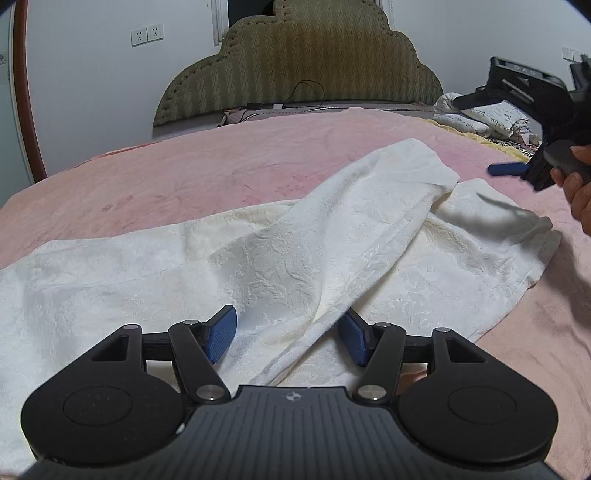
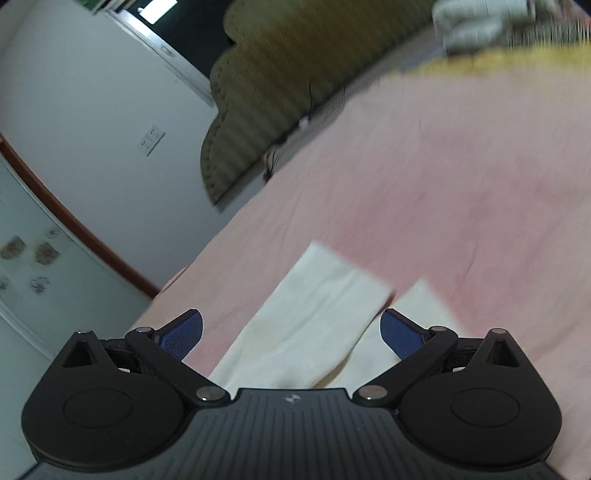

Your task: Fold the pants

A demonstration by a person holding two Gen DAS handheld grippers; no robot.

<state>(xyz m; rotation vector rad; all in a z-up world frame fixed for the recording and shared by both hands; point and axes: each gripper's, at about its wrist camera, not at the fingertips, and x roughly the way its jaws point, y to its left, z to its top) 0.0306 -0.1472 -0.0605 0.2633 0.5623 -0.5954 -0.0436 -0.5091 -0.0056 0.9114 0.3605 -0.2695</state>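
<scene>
White embossed pants (image 1: 258,251) lie spread on the pink bed cover (image 1: 184,173), one leg crossed over the other toward the right. My left gripper (image 1: 288,334) is open, low over the pants, with a raised fold of the upper leg between its blue pads (image 1: 221,332). My right gripper (image 2: 291,332) is open and empty, held above the two leg ends (image 2: 314,314); the view is tilted and blurred. It also shows in the left wrist view (image 1: 532,129), held in a hand at the far right above the leg ends.
A padded olive headboard (image 1: 306,70) stands at the far end of the bed with a cable in front. Pillows and bedding (image 1: 480,114) are piled at the far right. A white wall with sockets (image 1: 147,35) and a wood-trimmed door (image 1: 26,92) stand left.
</scene>
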